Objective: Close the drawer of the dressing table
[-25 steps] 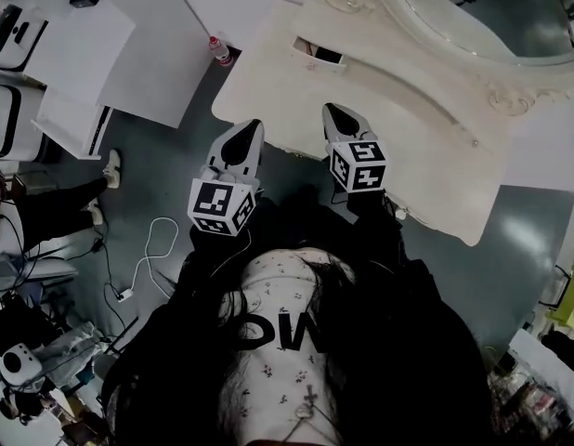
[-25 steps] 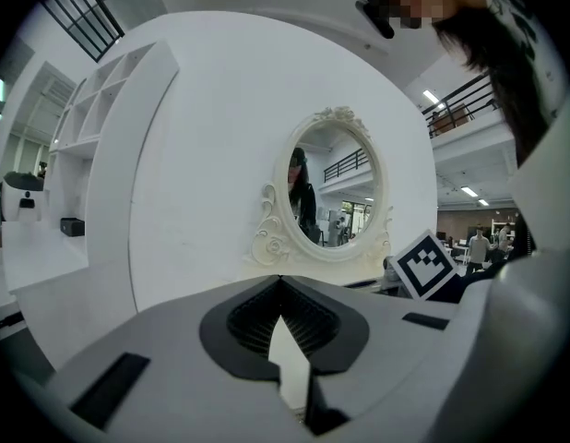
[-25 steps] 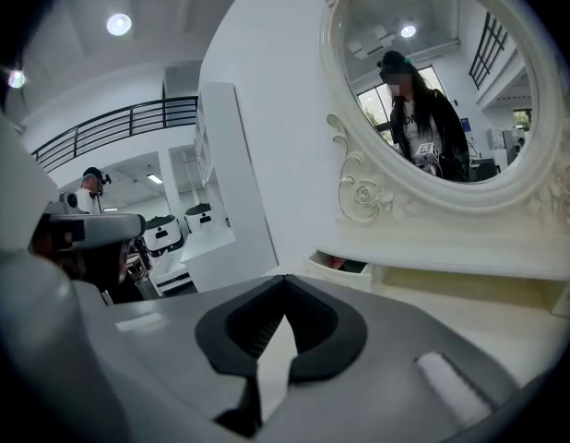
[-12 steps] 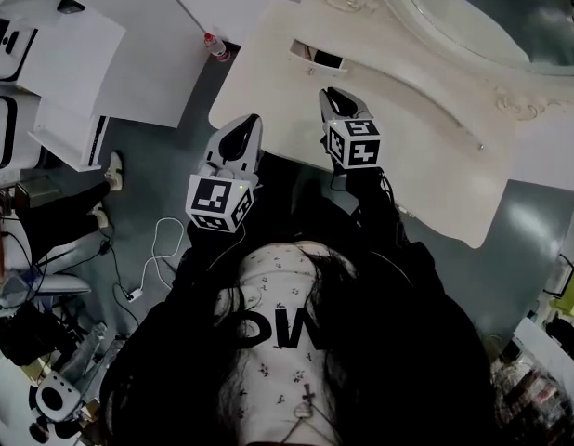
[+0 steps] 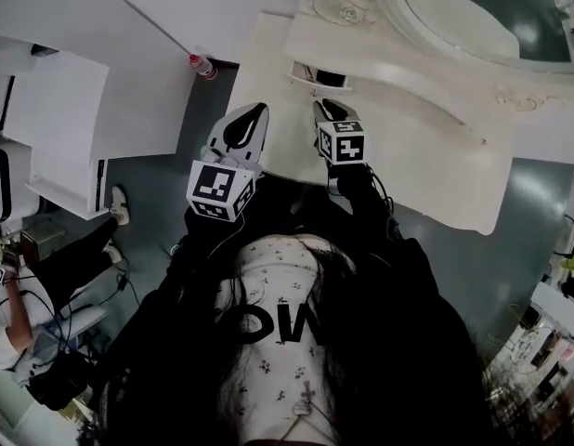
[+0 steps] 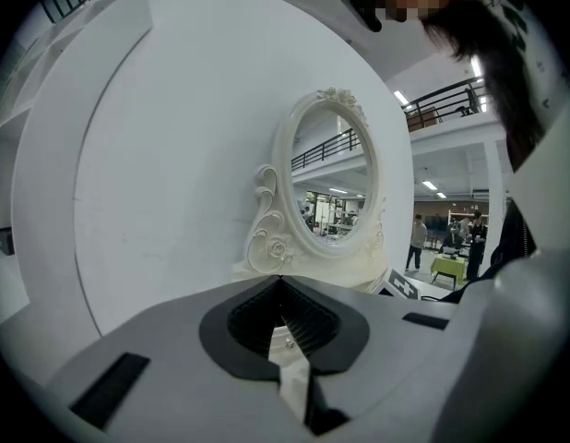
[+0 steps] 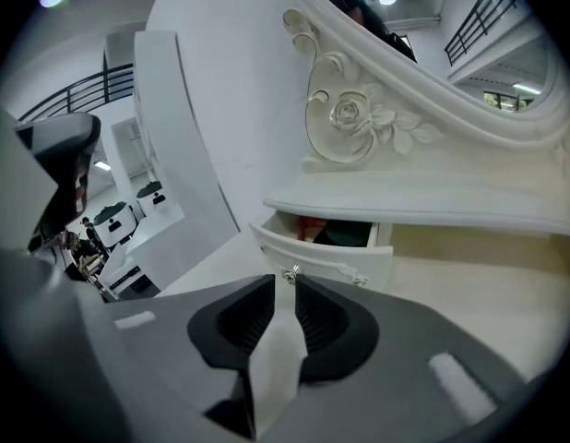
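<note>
The cream dressing table (image 5: 426,147) carries a small drawer (image 5: 317,71) under its raised shelf, pulled out at the left. In the right gripper view the drawer (image 7: 326,247) stands open, showing dark and red contents, with a small knob (image 7: 290,273) on its front. My right gripper (image 7: 285,282) is shut and empty, its tips just short of that knob. From the head view the right gripper (image 5: 324,110) hovers over the tabletop in front of the drawer. My left gripper (image 5: 253,111) is shut and empty at the table's left edge, and in its own view the left gripper (image 6: 280,281) faces the oval mirror (image 6: 333,192).
A carved oval mirror (image 5: 454,17) stands at the back of the table. White panels (image 5: 148,63) and a red-capped bottle (image 5: 200,65) are on the left. A seated person's legs (image 5: 69,258) and cables lie on the floor at lower left.
Both grippers have moved forward over the table. The right gripper has come closer to the open drawer; the left has reached the table's left edge.
</note>
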